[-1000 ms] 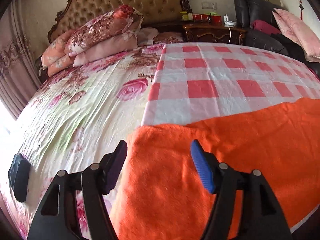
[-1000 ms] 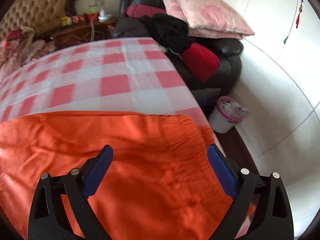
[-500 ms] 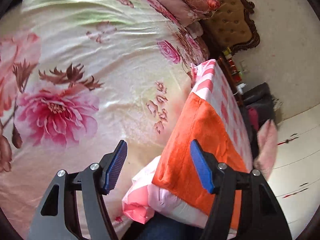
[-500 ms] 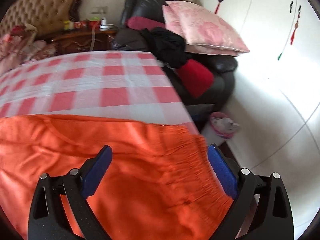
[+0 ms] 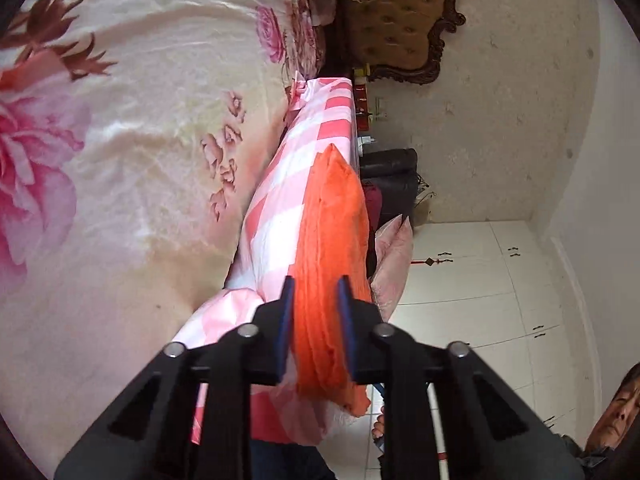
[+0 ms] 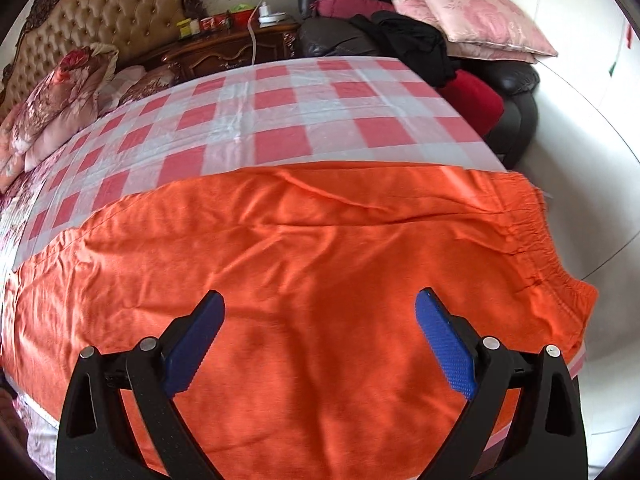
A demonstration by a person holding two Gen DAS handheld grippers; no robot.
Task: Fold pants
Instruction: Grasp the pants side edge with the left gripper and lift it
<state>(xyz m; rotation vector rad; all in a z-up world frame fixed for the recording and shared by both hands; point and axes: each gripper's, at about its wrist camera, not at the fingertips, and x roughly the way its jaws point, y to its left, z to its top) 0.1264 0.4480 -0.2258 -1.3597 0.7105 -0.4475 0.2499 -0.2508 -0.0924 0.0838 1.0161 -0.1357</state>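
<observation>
My left gripper [image 5: 316,312] has just closed on the hem end of the orange pants [image 6: 320,260], which lie lengthwise across the checked sheet [image 6: 320,120]; my right gripper [image 6: 320,344] hovers wide open over them, waistband [image 6: 548,248] to its right.

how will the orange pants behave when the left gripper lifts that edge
Probably floppy: the orange pants lie creased and slack on the checked sheet. Likely light, being thin cloth. The left gripper has just been closing with the cloth's edge between its fingers; the rest should trail and drape.

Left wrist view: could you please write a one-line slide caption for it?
Left hand-held gripper closes on the edge of the orange pants lying on the checked sheet.
</observation>
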